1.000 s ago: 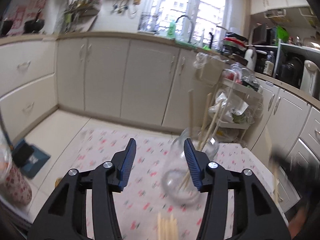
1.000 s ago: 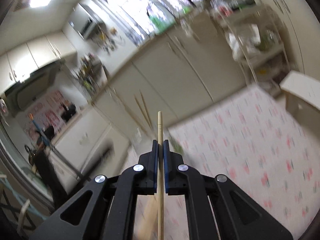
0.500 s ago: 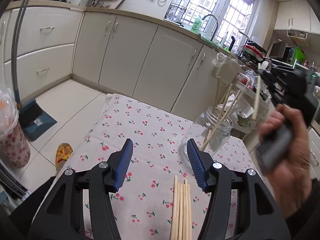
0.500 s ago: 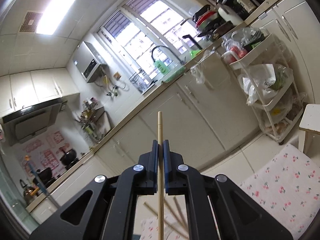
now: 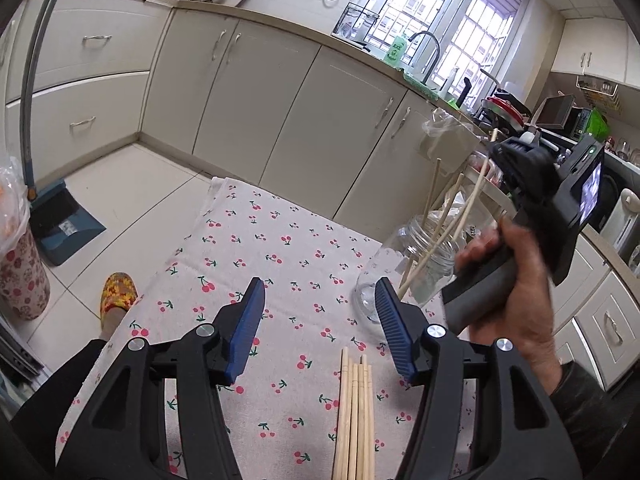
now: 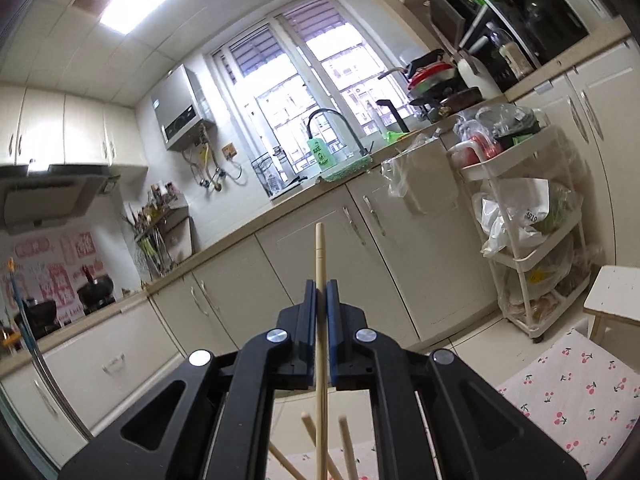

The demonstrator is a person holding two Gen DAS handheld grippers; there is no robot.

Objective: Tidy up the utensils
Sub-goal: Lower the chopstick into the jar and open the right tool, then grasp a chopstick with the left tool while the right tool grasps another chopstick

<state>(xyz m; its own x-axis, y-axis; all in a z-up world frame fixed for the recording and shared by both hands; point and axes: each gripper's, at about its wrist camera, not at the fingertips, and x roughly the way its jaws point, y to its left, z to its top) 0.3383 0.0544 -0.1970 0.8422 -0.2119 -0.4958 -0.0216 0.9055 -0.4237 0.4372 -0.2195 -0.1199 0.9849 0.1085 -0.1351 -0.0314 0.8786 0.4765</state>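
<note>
A bundle of wooden chopsticks (image 5: 356, 412) lies on the cherry-print tablecloth (image 5: 280, 248), just below and between the fingers of my left gripper (image 5: 320, 284), which is open and holds nothing. A clear glass jar (image 5: 416, 264) stands just beyond its right finger, with a few chopsticks leaning in it. A person's hand (image 5: 512, 292) holds my right gripper (image 6: 321, 288) above the jar. It is shut on a single chopstick (image 6: 320, 248), whose lower end slants down into the jar (image 5: 472, 200). The tops of the jar's chopsticks (image 6: 346, 452) show under the right gripper.
Cream kitchen cabinets run along the back wall. On the floor at the left are a blue dustpan (image 5: 60, 220), a flowered container (image 5: 22, 276) and a foot in a yellow slipper (image 5: 118, 294). At the right stand a white trolley (image 6: 528, 216) with bags and a white stool (image 6: 612, 296).
The left gripper has drawn back from the jar and opened a little wider. The right gripper has come over the jar with its chopstick and tilted up towards the window.
</note>
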